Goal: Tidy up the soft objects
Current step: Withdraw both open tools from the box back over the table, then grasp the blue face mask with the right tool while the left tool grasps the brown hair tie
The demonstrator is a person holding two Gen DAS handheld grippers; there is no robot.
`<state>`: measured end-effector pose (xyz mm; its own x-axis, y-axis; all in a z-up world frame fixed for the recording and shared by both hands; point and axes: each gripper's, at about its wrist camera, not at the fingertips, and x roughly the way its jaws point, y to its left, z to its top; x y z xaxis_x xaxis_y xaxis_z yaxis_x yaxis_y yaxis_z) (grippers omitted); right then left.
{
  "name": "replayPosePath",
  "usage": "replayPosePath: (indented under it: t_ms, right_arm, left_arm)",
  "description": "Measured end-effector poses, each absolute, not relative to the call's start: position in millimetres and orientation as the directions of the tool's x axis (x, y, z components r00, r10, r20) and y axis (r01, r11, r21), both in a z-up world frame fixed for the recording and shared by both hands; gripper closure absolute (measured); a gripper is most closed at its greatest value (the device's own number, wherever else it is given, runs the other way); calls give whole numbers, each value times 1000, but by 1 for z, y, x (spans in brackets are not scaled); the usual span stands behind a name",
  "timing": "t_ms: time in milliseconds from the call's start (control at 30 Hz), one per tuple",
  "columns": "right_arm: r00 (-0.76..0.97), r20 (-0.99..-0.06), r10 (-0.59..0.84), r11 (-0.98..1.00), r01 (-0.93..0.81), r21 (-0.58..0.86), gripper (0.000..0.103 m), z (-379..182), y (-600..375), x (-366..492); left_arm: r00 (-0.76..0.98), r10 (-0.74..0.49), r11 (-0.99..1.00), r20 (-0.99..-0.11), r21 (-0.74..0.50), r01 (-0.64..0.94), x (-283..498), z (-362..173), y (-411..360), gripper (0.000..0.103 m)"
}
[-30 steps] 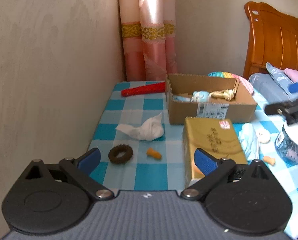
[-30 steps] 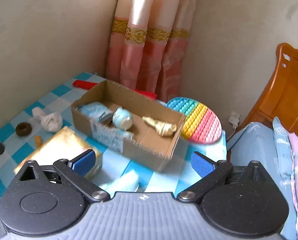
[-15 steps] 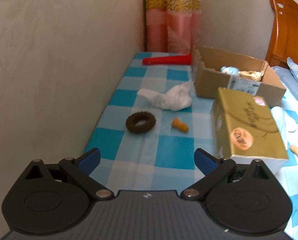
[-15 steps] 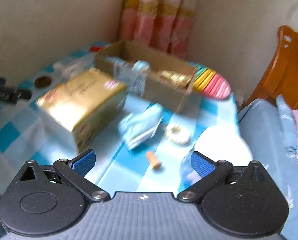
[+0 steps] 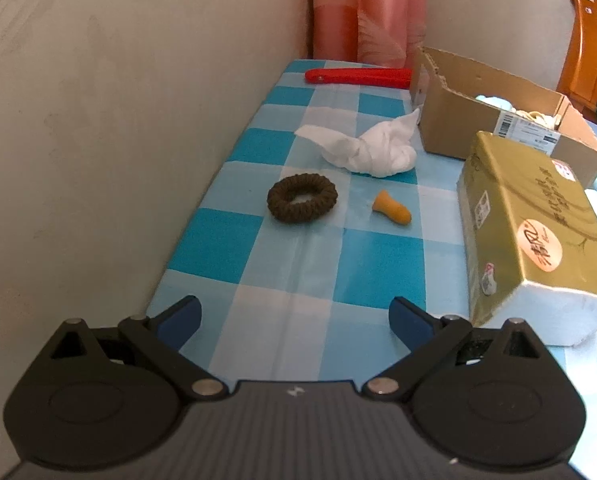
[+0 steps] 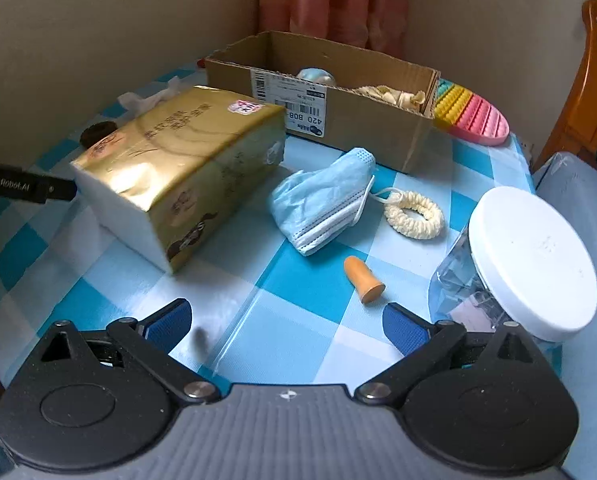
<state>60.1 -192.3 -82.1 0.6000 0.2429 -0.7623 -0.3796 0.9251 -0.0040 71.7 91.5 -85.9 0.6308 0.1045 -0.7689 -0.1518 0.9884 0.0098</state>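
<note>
My left gripper (image 5: 294, 322) hangs low over the checked tablecloth (image 5: 318, 276) with its jaws spread wide and nothing between them; my right gripper (image 6: 286, 322) is spread and empty too. Nearest my right jaws lies an orange earplug (image 6: 363, 280), just beside the clear jar with the white lid (image 6: 532, 260). Beyond it sit the crumpled blue face mask (image 6: 322, 204) and the cream scrunchie (image 6: 414, 216), close together, the mask's loop apparently touching the scrunchie, though I cannot be sure from this view.

On my left side, the dark scrunchie (image 5: 301, 197) and a second earplug (image 5: 392, 208) lie apart, with the knotted white cloth (image 5: 368, 148) behind them. Furthest back stands the cardboard box (image 5: 494, 120), already holding a few soft things, and I take it as the goal.

I judge the step is choosing a first pick. For the dark scrunchie, I should come down over one side of the ring and pinch the band itself, not close in its hole. I should steer clear of the gold tissue pack (image 5: 526, 232) on the way to the box.
</note>
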Motion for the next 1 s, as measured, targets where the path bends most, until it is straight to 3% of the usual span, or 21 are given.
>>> replayPosePath:
  t_ms: [200,400,767,933,1000]
  right_arm:
    - [648,-724,237,913,-403,-62,1,-71,-188,68]
    - [680,-705,201,900,-412,-142,11,-68,-177,87]
    - [674,-717,178,893,-417,-171,13,-77,-173,111]
    - [674,-718,174,888,-423,-182,13,-78,-172,117]
    - [673,-719,173,887,-425,-183,13,-79,-171,120]
  left_arm:
    - [632,111,987,-767,10,-162,81,-89,91,3]
    - [635,101,985,-766,-13,-173,88,-92,94,3]
    - [649,109,974,-753,-49,-221,107,-91,105,6]
    - [672,130,969,-729,-50,-242,115,-88,105,13]
    - [674,134,968,-726,-50,-246,120,-88,105,23]
